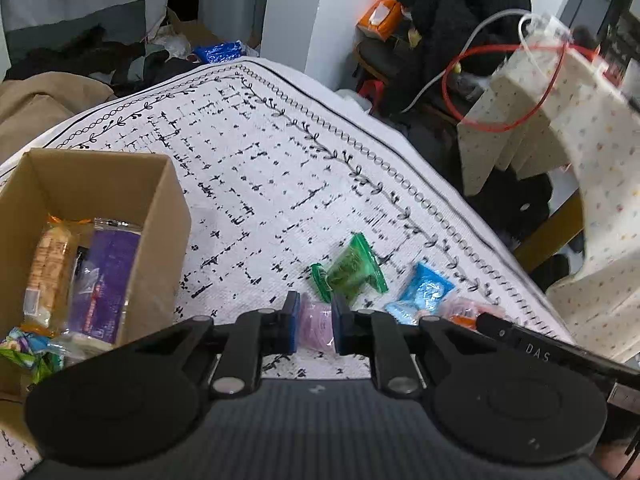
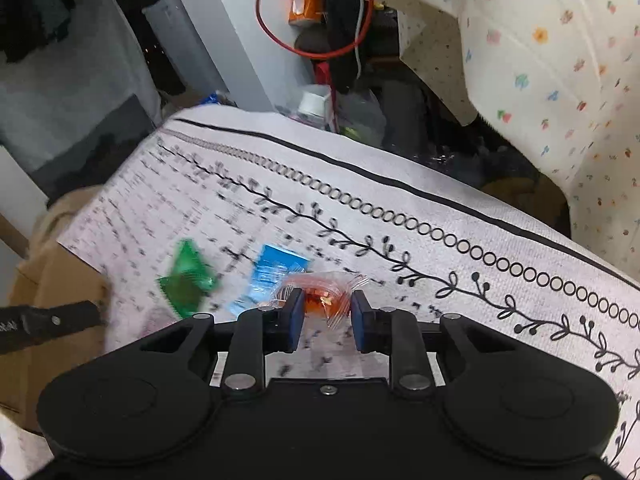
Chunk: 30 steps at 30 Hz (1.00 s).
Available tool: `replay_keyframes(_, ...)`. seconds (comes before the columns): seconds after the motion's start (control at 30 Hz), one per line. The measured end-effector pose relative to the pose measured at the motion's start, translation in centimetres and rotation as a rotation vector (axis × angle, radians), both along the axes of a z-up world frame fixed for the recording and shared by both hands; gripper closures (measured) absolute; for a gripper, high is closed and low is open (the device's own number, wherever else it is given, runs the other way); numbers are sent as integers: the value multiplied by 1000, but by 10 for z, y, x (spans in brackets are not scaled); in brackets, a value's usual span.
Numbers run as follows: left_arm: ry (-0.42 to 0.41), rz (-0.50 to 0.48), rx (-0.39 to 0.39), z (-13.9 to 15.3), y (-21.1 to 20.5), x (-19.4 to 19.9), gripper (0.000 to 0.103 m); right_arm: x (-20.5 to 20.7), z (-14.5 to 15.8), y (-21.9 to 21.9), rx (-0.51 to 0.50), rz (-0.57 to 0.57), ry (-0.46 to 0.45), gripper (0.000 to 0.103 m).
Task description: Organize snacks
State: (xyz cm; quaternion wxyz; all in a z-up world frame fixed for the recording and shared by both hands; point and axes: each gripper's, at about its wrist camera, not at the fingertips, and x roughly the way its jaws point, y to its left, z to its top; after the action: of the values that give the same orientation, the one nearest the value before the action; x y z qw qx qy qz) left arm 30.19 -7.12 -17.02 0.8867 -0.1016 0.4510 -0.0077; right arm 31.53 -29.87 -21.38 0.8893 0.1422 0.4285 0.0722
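My left gripper (image 1: pixel 315 326) clenches a soft purple candy (image 1: pixel 316 325), while my right gripper (image 2: pixel 326 318) straddles a crinkly orange candy (image 2: pixel 322 297), jaws parted.

Your two wrist cameras are looking down closely past their jaws, sharing the green packet (image 1: pixel 354 268) (image 2: pixel 187 278) ahead.

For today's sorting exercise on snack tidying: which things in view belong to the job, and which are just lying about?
Part of the job:
cardboard box
purple snack between the left gripper fingers
orange snack at the right gripper
green snack
blue snack

Just lying about:
black clothing
red cable
orange pack
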Motion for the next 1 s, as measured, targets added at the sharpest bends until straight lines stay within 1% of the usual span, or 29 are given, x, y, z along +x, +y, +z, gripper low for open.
replay_keyframes(0.07,-13,-7,-1,7,1,-3,93,-2,9,3,-6,3,-18,79)
replay_keyframes(0.17,-16,-11,-24,10,4,-6,93,-7,21,7,1,4,-36,79)
replay_keyframes(0.27,0,-16,-68,7,7,-6,93,-13,30,11,7,6,-55,79)
replay_keyframes(0.3,4,-11,-78,4,8,-6,91,-15,32,13,10,5,-58,79)
replay_keyframes(0.37,20,-7,-76,-1,9,-6,88,-19,34,13,17,1,-61,79)
replay_keyframes(0.4,31,-4,-71,-3,9,-5,85,-20,34,13,21,-2,-60,79)
replay_keyframes(0.43,47,0,-72,-7,10,-4,83,-21,33,13,23,-5,-58,79)
replay_keyframes(0.5,65,4,-85,-12,12,-4,72,-23,30,13,27,-9,-49,79)
replay_keyframes(0.53,69,3,-91,-14,12,-4,69,-24,28,13,27,-11,-45,79)
replay_keyframes(0.6,69,3,-95,-16,12,-4,54,-26,24,13,31,-15,-33,79)
replay_keyframes(0.7,60,7,-96,-19,10,-4,42,-28,20,14,37,-12,-24,79)
replay_keyframes(0.9,61,40,-106,-32,11,3,41,-26,10,15,60,-10,-13,79)
replay_keyframes(1.0,57,44,-89,-36,10,4,41,-24,5,14,70,-8,-2,79)
